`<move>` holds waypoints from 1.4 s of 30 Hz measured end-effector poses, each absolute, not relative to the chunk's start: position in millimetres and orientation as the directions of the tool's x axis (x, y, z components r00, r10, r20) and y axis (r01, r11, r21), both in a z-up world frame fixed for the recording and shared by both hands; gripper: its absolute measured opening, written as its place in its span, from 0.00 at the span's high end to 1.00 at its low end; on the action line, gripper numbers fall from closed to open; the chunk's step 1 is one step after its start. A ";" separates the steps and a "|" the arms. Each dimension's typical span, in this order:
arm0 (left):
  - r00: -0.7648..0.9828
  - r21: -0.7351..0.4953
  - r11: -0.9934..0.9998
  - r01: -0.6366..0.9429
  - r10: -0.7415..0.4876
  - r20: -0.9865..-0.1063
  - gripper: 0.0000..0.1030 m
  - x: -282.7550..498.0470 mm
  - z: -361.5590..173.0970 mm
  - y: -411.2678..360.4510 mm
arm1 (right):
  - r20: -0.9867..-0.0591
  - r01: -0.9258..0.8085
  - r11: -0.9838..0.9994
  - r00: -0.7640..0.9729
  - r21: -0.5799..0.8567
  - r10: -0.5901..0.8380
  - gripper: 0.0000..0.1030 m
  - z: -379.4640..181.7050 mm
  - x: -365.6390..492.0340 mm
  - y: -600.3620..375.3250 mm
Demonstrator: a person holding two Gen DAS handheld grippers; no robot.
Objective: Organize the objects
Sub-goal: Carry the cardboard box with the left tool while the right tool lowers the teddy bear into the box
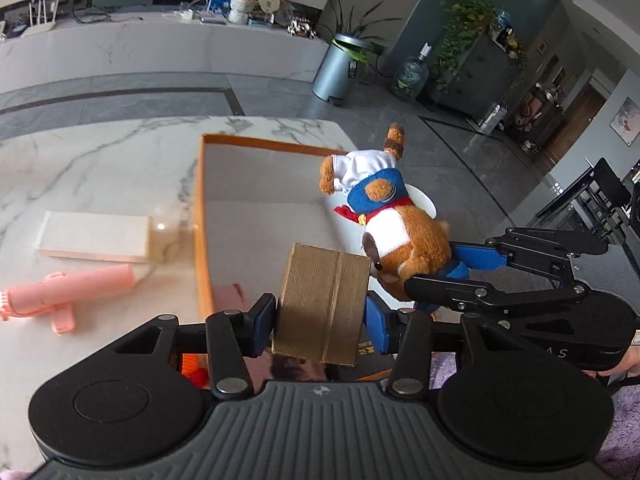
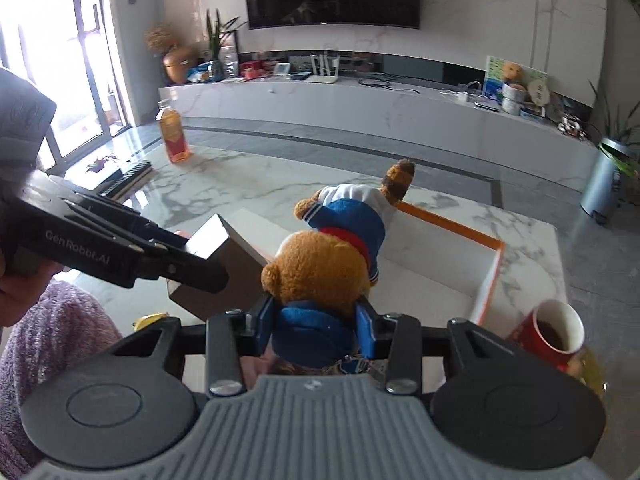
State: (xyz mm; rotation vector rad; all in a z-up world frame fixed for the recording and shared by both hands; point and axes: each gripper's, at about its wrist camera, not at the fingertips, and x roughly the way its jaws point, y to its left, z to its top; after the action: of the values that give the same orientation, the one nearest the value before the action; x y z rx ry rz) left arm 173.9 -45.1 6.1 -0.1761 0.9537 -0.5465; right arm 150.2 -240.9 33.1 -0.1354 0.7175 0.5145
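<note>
Left gripper (image 1: 320, 316): jaws clamped on a small cardboard box (image 1: 324, 304), one pad on each side face, box held clear of the table. Right gripper (image 2: 314, 320): jaws pinched on the blue cap of a plush bear (image 2: 320, 264), which hangs out ahead of the fingers, head nearest the camera, legs and tail pointing away.

Both loads ride side by side in the air, near the close end of a shallow orange-rimmed tray (image 1: 199, 216). The box sits just left of the bear; in the left wrist view they look almost in contact, cannot tell if they touch.

Tray floor is grey and mostly bare. It lies toward the right edge of the marble table (image 1: 100, 160). A red paper cup (image 2: 554, 336) stands just outside the tray's near right corner.

Left of the tray, on the table: a pink handheld gadget (image 1: 60, 296) nearest, then a flat white box (image 1: 94, 236). Far left corner of the table: a bottle of amber drink (image 2: 173, 136).

Step in hand, as I judge it: carrying both items over the tray for placing. Next move calls for lowering each onto open floor, keeping them apart, then releasing. Watch the cup on the right-hand side.
</note>
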 end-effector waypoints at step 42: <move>0.169 -0.476 0.811 0.340 -0.551 -0.817 0.42 199.4 -70.7 -48.5 | -0.753 -0.386 0.904 0.535 0.186 0.383 0.57 -16.7 208.8 -288.0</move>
State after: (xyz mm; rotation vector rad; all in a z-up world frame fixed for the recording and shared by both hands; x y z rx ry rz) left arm 199.4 -48.5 -70.7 -0.1998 1.2501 -0.6391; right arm 208.8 -288.0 -16.7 -0.0027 0.8956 0.4580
